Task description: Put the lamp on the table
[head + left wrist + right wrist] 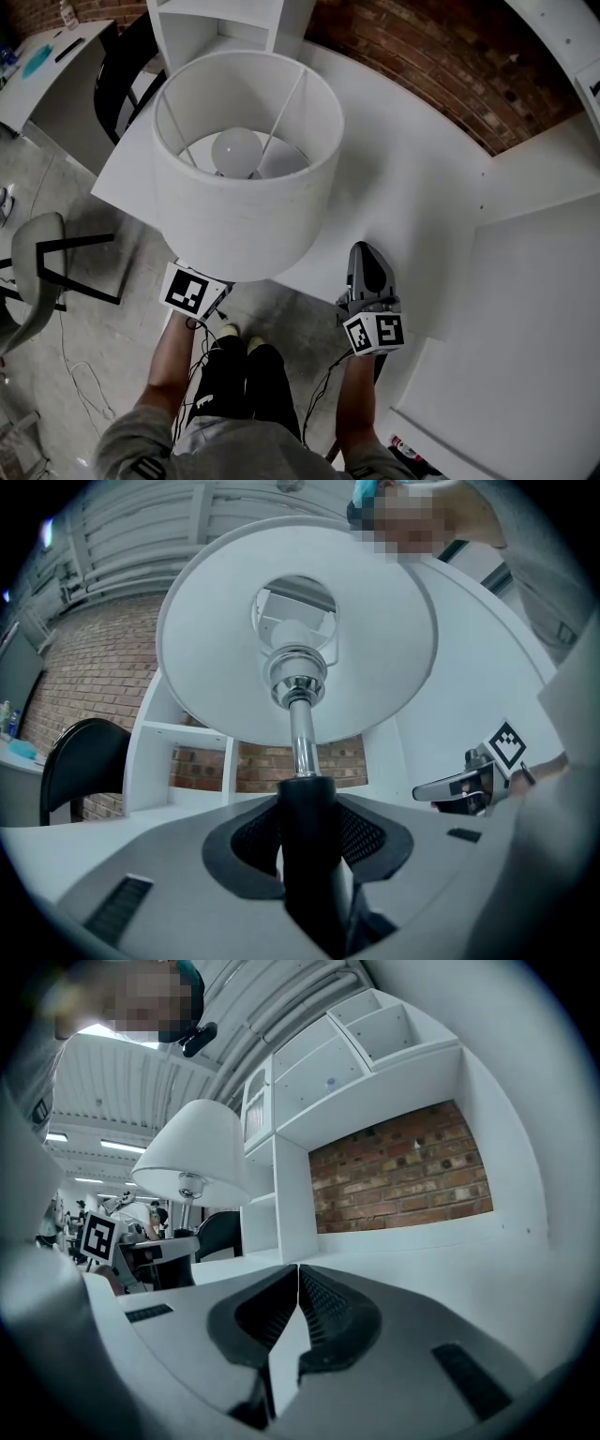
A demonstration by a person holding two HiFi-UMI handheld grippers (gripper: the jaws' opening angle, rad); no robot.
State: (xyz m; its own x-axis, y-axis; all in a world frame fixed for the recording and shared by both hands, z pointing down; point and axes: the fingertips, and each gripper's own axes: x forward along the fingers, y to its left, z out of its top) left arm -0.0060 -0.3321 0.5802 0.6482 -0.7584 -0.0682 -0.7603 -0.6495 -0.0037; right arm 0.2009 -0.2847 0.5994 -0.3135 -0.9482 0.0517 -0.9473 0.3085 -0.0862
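The lamp has a wide white drum shade [248, 187] with a round bulb [236, 150] inside, and it stands upright over the near left edge of the white table [412, 178]. My left gripper [305, 803] is shut on the lamp's black stem [309, 855], just below the chrome pole [300, 733]. In the head view only its marker cube [194, 289] shows under the shade. My right gripper [364, 253] rests level over the table's front edge. Its jaws meet with nothing between them [298, 1274]. From there the lamp [192, 1152] shows at the left.
A white shelf unit [225, 23] stands at the table's far side against a brick wall [450, 66]. A black chair [117, 66] and a grey chair [33, 272] are at the left. Another white surface [534, 319] lies at the right.
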